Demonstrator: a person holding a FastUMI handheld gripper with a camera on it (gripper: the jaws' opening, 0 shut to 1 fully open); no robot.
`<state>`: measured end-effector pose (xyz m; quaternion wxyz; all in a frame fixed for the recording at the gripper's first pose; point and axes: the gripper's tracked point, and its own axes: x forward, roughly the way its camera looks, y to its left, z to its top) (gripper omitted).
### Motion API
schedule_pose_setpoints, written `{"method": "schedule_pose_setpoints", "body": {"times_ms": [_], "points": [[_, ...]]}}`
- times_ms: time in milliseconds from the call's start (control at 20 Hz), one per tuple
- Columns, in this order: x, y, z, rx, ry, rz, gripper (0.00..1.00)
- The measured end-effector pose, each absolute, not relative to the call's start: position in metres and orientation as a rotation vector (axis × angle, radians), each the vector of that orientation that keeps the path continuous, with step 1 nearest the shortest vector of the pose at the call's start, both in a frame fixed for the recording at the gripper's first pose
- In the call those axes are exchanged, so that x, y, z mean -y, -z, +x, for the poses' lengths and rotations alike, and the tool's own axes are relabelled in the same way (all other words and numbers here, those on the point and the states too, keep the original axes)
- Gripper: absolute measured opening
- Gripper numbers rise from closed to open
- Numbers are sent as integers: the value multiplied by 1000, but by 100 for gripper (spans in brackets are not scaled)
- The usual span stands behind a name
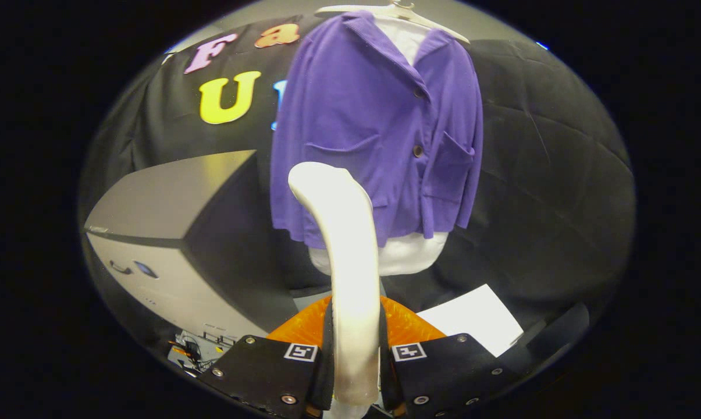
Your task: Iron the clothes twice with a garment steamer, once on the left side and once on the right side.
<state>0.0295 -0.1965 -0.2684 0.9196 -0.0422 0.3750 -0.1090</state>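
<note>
Black cloth drapes the booth behind; against it a purple ribbed jacket (379, 128) hangs on a pale hanger (397, 13) over a white garment; the smooth, curved white steamer (350, 273) rises before its hem, clamped between both fingers of the gripper (355, 372); a grey boxy machine (175, 244) stands beside, white paper (478, 317) opposite, an orange piece beneath.

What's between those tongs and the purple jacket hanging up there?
The white steamer that the tongs are clamped on. In the gripper view it rises and curves toward the purple jacket.
</note>
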Motion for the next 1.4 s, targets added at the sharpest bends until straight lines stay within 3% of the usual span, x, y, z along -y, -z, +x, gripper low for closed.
{"method": "schedule_pose_setpoints", "body": {"times_ms": [550, 1050, 1400], "points": [[89, 124, -30, -530, -38, -135, 32], [77, 26, -26, -288, -97, -104, 32], [111, 23, -27, -277, -23, -28, 32]]}}
